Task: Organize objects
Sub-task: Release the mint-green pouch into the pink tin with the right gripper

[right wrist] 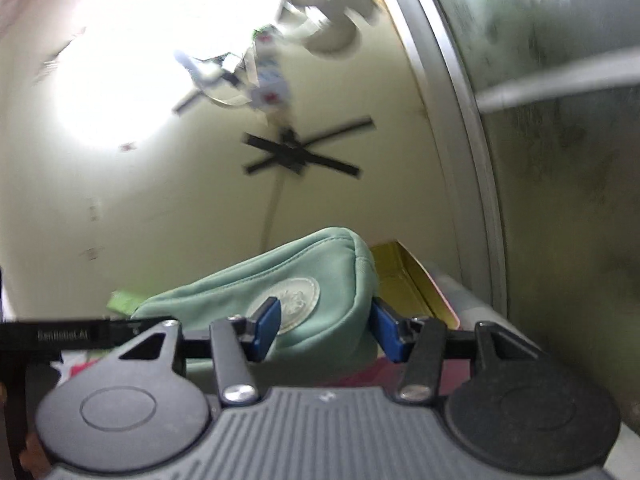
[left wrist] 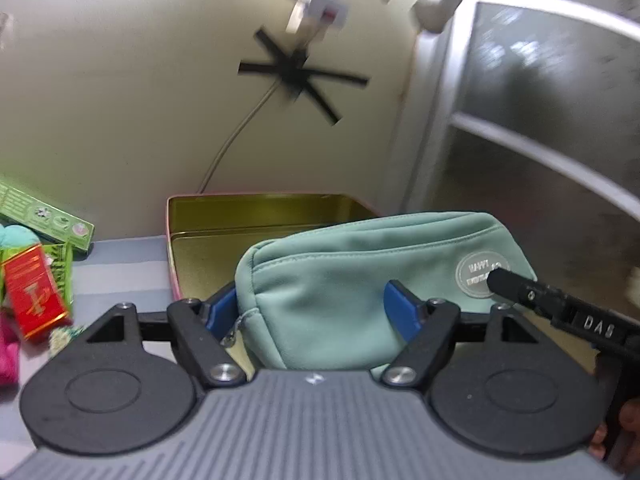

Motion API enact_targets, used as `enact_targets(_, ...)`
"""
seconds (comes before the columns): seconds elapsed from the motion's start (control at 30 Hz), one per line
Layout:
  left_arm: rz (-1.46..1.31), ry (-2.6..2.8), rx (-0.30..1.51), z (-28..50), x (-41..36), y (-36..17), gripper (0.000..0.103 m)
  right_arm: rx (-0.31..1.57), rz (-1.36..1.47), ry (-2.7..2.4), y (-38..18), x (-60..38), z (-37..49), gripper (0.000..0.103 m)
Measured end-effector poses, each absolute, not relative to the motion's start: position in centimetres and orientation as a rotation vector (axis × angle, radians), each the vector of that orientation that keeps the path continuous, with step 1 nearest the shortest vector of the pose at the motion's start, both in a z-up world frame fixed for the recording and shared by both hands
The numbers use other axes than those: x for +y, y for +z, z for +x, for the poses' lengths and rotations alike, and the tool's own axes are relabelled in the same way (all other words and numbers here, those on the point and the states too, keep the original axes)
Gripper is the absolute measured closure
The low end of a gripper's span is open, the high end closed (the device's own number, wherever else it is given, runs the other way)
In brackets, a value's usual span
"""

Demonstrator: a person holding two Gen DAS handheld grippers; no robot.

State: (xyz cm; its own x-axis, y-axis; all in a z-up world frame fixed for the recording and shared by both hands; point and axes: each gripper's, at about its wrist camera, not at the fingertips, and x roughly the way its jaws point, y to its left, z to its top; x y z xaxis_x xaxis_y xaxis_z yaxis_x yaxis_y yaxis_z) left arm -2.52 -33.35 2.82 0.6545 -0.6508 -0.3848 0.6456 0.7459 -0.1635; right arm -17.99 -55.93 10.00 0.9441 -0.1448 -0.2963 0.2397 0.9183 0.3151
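Note:
A mint-green zip pouch (left wrist: 340, 280) with a round grey patch is held up over an open gold tin box (left wrist: 224, 232). My left gripper (left wrist: 310, 306) is shut on the pouch's left end, its blue pads (left wrist: 400, 308) pressing both sides. My right gripper (right wrist: 324, 326) is shut on the pouch's right end (right wrist: 304, 280), one pad over the round patch (right wrist: 298, 300). The right gripper's black arm (left wrist: 560, 308) shows at the right of the left wrist view. The tin (right wrist: 400, 276) shows behind the pouch in the right wrist view.
A green carton (left wrist: 44, 216), a red box (left wrist: 34, 292) and pink items (left wrist: 8, 356) lie at the left on a striped grey cloth (left wrist: 120, 268). A cream wall with a black tape cross (left wrist: 300, 74) stands behind. A glass door frame (left wrist: 520, 120) is at the right.

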Motion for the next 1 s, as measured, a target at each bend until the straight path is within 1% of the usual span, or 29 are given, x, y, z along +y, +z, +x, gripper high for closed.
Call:
enact_targets(0.1, -0.006, -0.697, 0.493, -0.6, -35.2, 1.5, 0.024, 0.317, 0.342, -0.222, 8.7, -57.6, -14.8, 0.053)
enact_targets(0.2, -0.002, -0.684, 0.529, 0.2, -35.7, 0.4, 0.024, 0.348, 0.349, -0.237, 7.3, -58.4, -13.1, 0.048)
enact_targets(0.27, 0.008, -0.687, 0.555, 0.4, -35.2, -0.3, 0.025, 0.341, 0.345, -0.271, 6.3, -58.3, -12.7, 0.036)
enact_targets(0.3, 0.021, -0.682, 0.553, 0.1, -35.3, -0.5, 0.024, 0.325, 0.348, -0.279, 5.9, -58.6, -13.1, 0.026)
enact_targets(0.33, 0.041, -0.676, 0.542, -0.2, -35.5, -0.5, 0.024, 0.309, 0.348, -0.292, 5.6, -58.4, -13.6, 0.023)
enact_targets(0.47, 0.080, -0.667, 0.527, -2.3, -34.4, -1.3, 0.024, 0.252, 0.319, -0.336, 5.9, -57.8, -14.8, 0.023)
enact_targets(0.63, 0.048, -0.709, 0.491, -4.5, -32.2, 0.9, 0.024, 0.131, 0.305, -0.273, 7.2, -53.8, -17.9, 0.023)
enact_targets(0.67, 0.043, -0.708, 0.479, -5.4, -30.6, 1.0, 0.024, 0.112, 0.293, -0.258, 7.3, -52.5, -18.6, 0.023)
enact_targets(0.73, 0.040, -0.721, 0.470, -3.9, -29.3, 2.9, 0.024, 0.095, 0.287, -0.216, 7.2, -50.1, -19.7, 0.023)
enact_targets(0.83, 0.043, -0.711, 0.454, -3.5, -25.8, 3.2, 0.023, 0.125, 0.283, -0.135, 6.6, -46.8, -20.4, 0.022)
enact_targets(0.9, 0.070, -0.684, 0.449, -2.8, -23.1, 2.4, 0.022, 0.174, 0.264, -0.071, 6.1, -44.5, -20.1, 0.022)
enact_targets(1.0, 0.100, -0.589, 0.489, -1.3, -19.0, 0.4, 0.021, 0.268, 0.203, 0.014, 5.2, -41.0, -18.9, 0.022)
